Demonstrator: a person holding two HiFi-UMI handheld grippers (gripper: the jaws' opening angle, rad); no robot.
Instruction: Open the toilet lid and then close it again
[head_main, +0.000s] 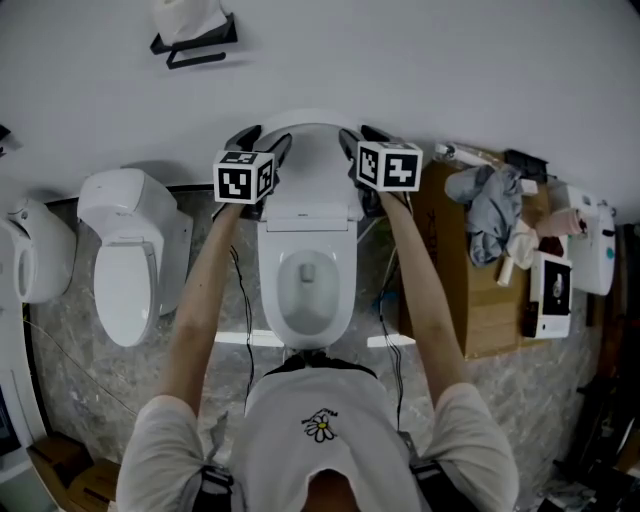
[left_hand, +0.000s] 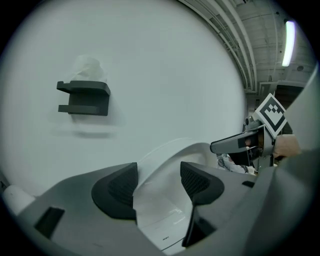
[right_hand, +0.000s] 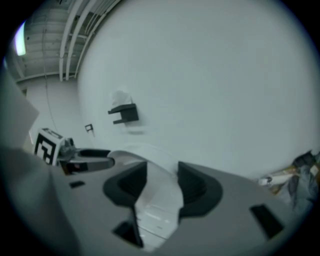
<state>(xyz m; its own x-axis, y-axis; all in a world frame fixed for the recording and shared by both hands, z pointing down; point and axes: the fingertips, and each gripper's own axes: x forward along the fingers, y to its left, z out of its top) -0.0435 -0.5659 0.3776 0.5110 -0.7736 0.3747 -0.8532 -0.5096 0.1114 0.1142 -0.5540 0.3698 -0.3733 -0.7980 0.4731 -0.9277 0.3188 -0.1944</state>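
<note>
Lid (head_main: 310, 165): up, leaning back toward the wall (head_main: 420, 60); seat (head_main: 273, 290) down.
Left tool (left_hand: 159, 185): released, jaws wide astride the lid's left rim.
Right tool (right_hand: 162, 187): released, astride the right rim.
Risk 1: loose hold on smooth plastic; the lid may slip free and slam onto the seat.
Risk 2: uneven pull from the two tools would twist the lid.

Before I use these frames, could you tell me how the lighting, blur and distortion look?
Head view: even light, sharp, soft shadows on the wall. Left gripper view: strong fisheye, dark corners, a lamp glaring top right, jaws crisp. Right gripper view: same fisheye, softer overall, lid edge slightly smeared.
</note>
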